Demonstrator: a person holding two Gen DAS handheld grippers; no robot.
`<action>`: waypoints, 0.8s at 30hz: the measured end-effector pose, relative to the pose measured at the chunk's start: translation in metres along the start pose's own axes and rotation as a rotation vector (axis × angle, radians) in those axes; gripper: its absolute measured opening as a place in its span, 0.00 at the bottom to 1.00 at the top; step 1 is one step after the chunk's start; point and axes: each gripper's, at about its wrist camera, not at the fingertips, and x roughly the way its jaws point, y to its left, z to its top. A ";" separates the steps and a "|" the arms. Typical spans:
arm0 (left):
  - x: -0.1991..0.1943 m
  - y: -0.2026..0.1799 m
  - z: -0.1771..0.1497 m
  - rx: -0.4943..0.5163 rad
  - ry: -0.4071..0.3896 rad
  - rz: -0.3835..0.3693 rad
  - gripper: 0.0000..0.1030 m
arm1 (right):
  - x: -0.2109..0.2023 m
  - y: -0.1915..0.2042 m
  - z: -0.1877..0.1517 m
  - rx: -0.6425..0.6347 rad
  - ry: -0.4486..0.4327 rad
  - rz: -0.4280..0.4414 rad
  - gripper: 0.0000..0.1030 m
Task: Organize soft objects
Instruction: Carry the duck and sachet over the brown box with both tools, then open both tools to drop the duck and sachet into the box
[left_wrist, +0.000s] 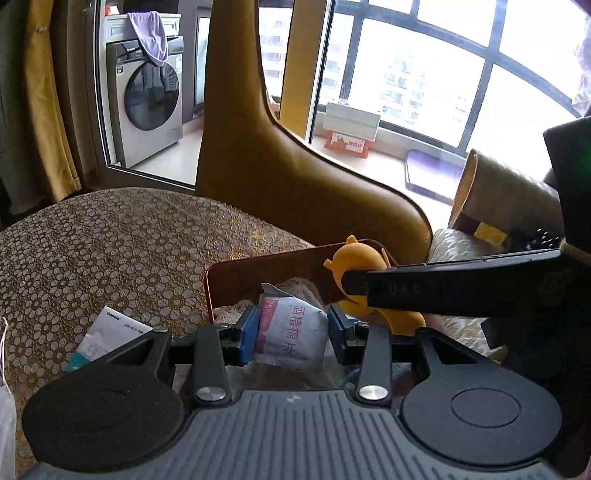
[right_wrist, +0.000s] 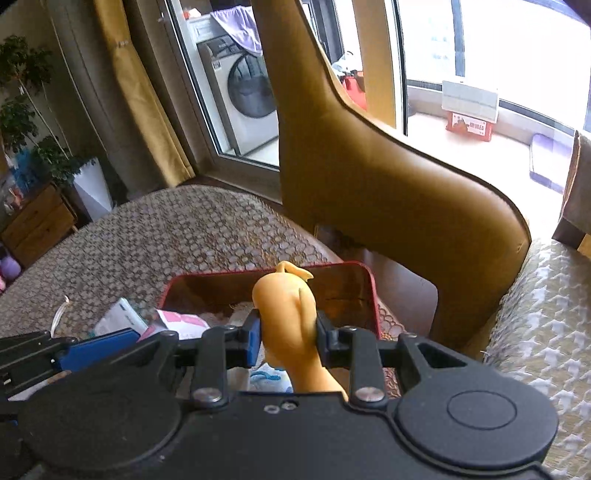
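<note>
My left gripper (left_wrist: 291, 326) is shut on a white packet of alcohol cotton pads (left_wrist: 293, 332) with red Chinese print, held just in front of a red-rimmed box (left_wrist: 258, 275). My right gripper (right_wrist: 288, 328) is shut on a soft yellow-orange rubber toy (right_wrist: 286, 314), held over the same red box (right_wrist: 354, 291). The toy (left_wrist: 354, 262) and the right gripper's black finger also show in the left wrist view. The left gripper's blue-padded finger (right_wrist: 99, 349) shows at the left of the right wrist view, beside a pink-and-white packet (right_wrist: 181, 321).
The box stands on a lace-patterned cloth surface (left_wrist: 110, 236). A white-and-teal packet (left_wrist: 110, 334) lies left of the box. A tan leather chair (left_wrist: 295, 177) stands behind it. A woven cushion (right_wrist: 543, 317) lies at the right. A washing machine (left_wrist: 147, 99) stands behind glass.
</note>
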 end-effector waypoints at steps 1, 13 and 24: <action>0.003 0.000 -0.001 0.000 0.003 -0.001 0.38 | 0.004 0.001 -0.001 -0.006 0.006 -0.003 0.28; 0.028 0.003 -0.009 0.006 0.060 -0.010 0.39 | 0.025 0.005 -0.010 -0.040 0.059 -0.038 0.31; 0.028 -0.001 -0.016 0.029 0.055 -0.007 0.62 | 0.018 0.002 -0.009 -0.030 0.045 -0.040 0.38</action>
